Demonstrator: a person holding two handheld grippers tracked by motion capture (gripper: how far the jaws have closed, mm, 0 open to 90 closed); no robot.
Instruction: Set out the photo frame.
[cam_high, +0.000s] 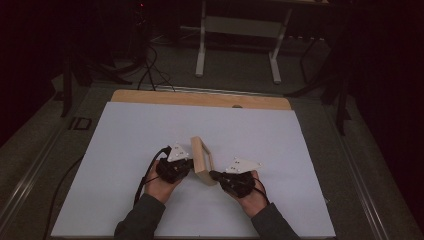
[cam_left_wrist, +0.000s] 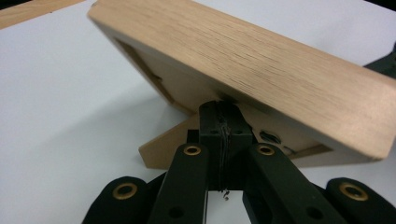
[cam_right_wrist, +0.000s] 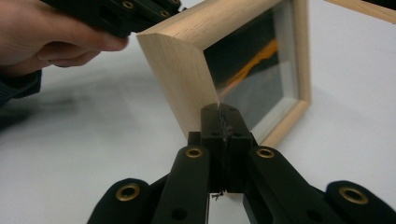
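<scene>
A light wooden picture frame (cam_high: 202, 160) stands tilted on the white sheet (cam_high: 150, 130), between my two grippers. My left gripper (cam_high: 190, 162) is shut, and its closed tip (cam_left_wrist: 219, 109) rests against the back of the frame (cam_left_wrist: 261, 60), just above the frame's wooden prop leg (cam_left_wrist: 163, 149). On the other side my right gripper (cam_high: 212, 175) is shut too. Its joined tip (cam_right_wrist: 219, 112) meets the near front corner of the frame (cam_right_wrist: 182, 79), beside the glass (cam_right_wrist: 261, 70). Neither gripper has anything between its jaws.
The sheet covers a wooden tabletop whose bare far edge (cam_high: 200, 99) shows. Beyond it on the dark floor stand a white metal table base (cam_high: 237, 45) and loose cables (cam_high: 150, 65). The left hand (cam_right_wrist: 46, 37) shows in the right gripper view.
</scene>
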